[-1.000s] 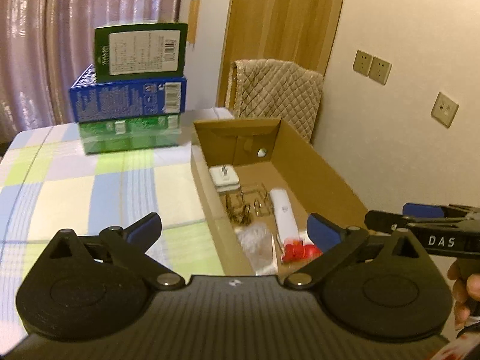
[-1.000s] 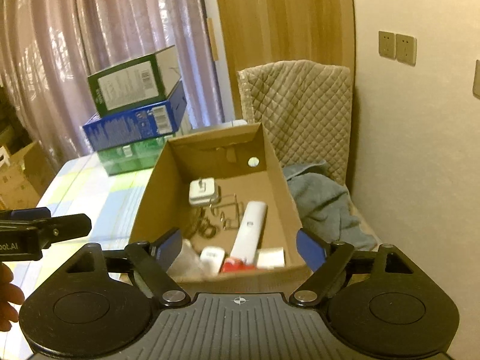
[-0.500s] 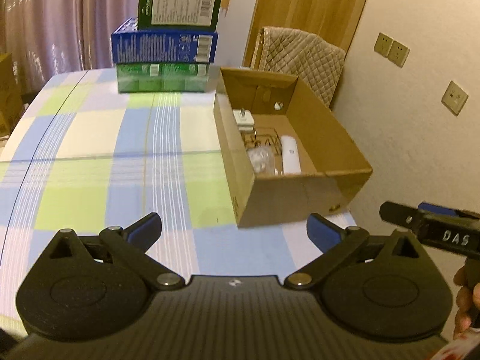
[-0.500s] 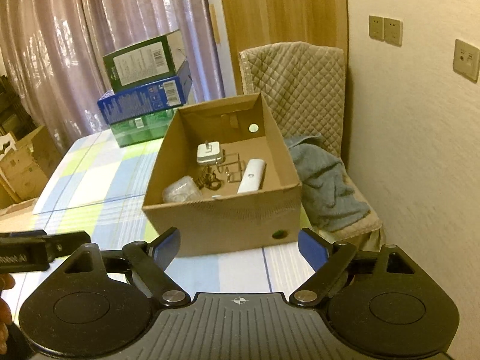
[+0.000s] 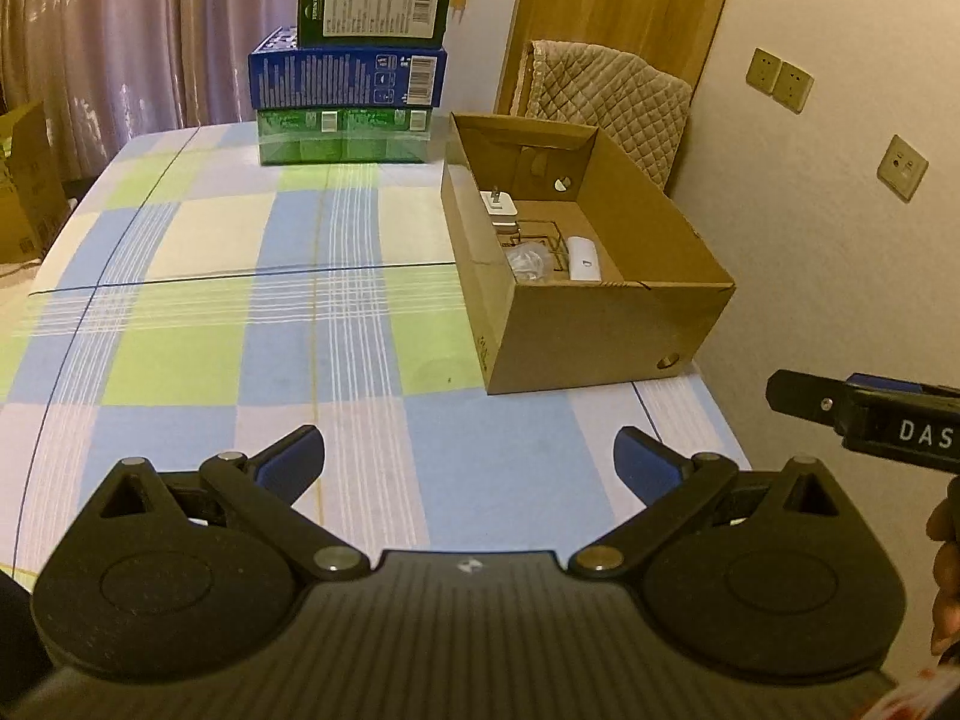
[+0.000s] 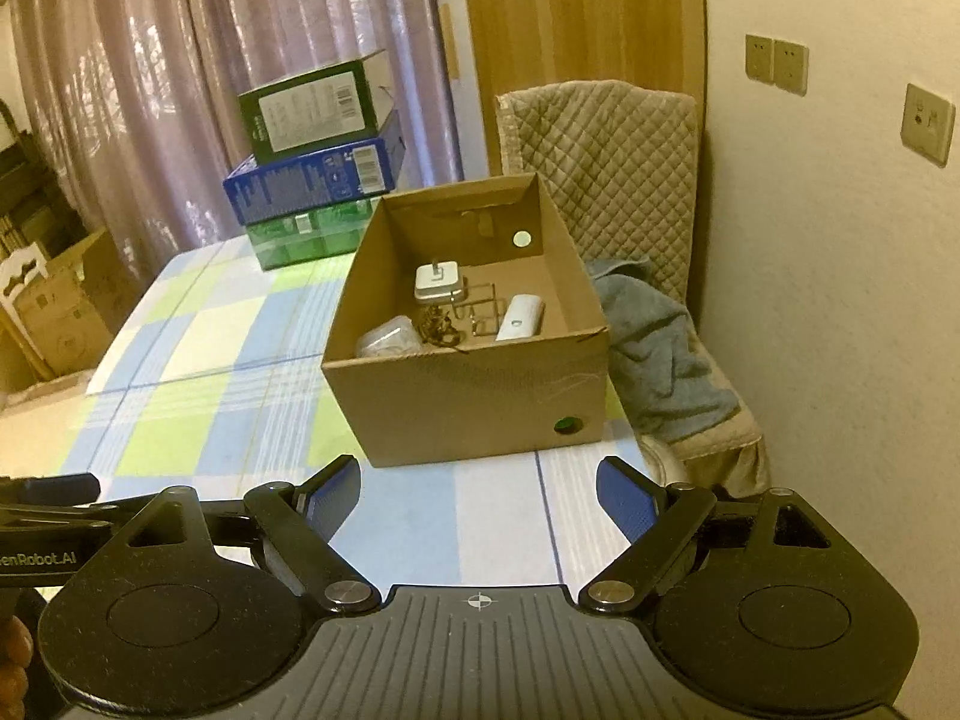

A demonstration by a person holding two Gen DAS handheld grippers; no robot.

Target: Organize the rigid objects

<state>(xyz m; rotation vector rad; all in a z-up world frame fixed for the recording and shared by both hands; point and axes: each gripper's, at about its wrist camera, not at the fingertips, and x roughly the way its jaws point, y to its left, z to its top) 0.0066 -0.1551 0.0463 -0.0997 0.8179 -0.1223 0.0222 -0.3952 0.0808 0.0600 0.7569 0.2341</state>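
Observation:
An open cardboard box [image 5: 606, 330] [image 6: 480, 402] stands on the checked tablecloth near the table's right edge. Inside it lie a white plug adapter [image 6: 439, 282] [image 5: 499, 207], a white oblong device [image 6: 521, 317] [image 5: 583, 258], a clear plastic packet [image 6: 389, 337], wire clips [image 6: 477, 312] and a dark tangled item [image 6: 437, 327]. My left gripper [image 5: 468, 462] is open and empty, well short of the box. My right gripper [image 6: 480, 501] is open and empty too, in front of the box's near wall. Each gripper's side shows in the other's view.
Three stacked boxes, green [image 5: 375, 3], blue [image 5: 348, 81] and green [image 5: 342, 135], stand at the table's far end. A quilted chair [image 6: 606, 144] with a grey cloth [image 6: 660, 354] sits right of the table by the wall. Cardboard cartons [image 6: 66, 306] stand on the floor at left.
Both grippers have pulled back from above the box, so the box now sits farther away with its near wall in view. Both stay open and empty.

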